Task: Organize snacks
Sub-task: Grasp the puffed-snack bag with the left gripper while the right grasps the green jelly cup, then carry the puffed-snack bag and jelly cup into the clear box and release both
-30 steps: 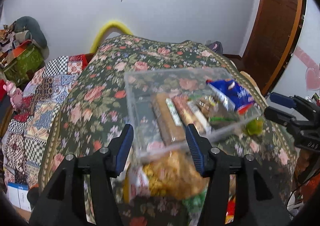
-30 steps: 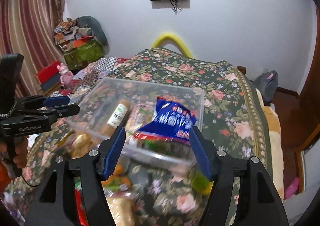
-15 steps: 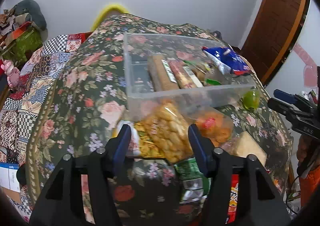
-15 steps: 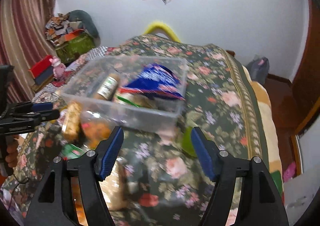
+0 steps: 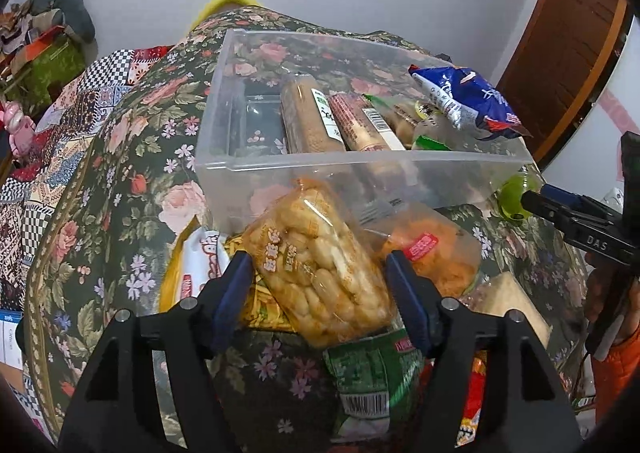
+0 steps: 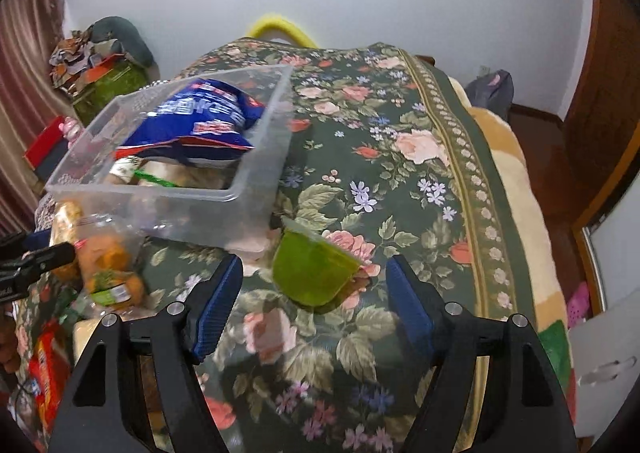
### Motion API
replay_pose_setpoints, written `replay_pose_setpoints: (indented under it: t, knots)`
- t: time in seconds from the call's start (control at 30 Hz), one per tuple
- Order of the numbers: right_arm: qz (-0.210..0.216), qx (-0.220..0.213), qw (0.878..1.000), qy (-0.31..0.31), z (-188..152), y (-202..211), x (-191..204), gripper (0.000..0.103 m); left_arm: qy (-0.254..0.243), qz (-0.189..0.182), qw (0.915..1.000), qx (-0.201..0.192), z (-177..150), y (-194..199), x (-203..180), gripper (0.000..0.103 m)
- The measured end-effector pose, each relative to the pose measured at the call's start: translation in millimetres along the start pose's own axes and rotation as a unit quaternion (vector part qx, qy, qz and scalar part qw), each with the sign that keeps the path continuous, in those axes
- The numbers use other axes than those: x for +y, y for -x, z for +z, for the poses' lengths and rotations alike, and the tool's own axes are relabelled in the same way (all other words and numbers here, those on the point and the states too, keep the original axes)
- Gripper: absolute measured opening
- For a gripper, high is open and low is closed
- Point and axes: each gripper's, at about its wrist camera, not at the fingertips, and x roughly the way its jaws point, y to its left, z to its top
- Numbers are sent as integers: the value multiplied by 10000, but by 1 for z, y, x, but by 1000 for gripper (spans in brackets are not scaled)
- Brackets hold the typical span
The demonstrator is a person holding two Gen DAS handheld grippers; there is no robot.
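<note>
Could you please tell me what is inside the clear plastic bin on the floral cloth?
Inside the clear bin: two long biscuit rolls, a blue snack bag on top, and green-trimmed packets. Whatever lies under the blue bag is covered.

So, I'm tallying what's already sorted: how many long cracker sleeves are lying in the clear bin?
2: a tan sleeve left of centre in the clear bin, and a reddish sleeve right beside it. More could be hidden under the blue bag.

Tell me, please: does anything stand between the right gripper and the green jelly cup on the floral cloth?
Nothing visible does. The green jelly cup lies alone just beyond the right gripper, whose jaws are opening, beside the clear plastic bin.
</note>
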Motion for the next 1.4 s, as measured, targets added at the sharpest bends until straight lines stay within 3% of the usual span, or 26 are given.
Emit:
replay_pose_setpoints:
  t: [0.13,0.2,0.27,0.4,0.43,0.47,0.67,0.97,1.4]
  knots:
    - [37,82,9999,-72,1,-13,-2,71,15,15,10000,2,0,-8,0,70]
    - [76,128,9998,-130,2,-19,-4,63,-68,71,9999,-52,-1,-8,-3,70]
    - [162,195,9995,-186,1,-22,-6,56,-105,55,9999,-94,-2,-8,-4,64]
    - [261,133,9991,-301,-1,-20,-10,56,-240,120,9995,-149,-6,-5,-8,56]
    - [243,116,9992,-298,-2,-19,-10,56,-298,153,9993,-151,-8,-4,-10,47]
    - [221,96,9993,-284,-3,-17,-10,56,-334,132,9993,-102,-8,-5,-11,45]
    - [198,-37,9997,-170,-9,0,-5,56,-247,39,9996,-163,-9,6,-5,44]
    - [243,-447,9987,84,0,35,10,56,-286,28,9981,-551,-3,49,-7,44]
    - [714,-1035,9912,410,39,58,57,56,-358,-37,9938,-1056,41,76,-12,44]
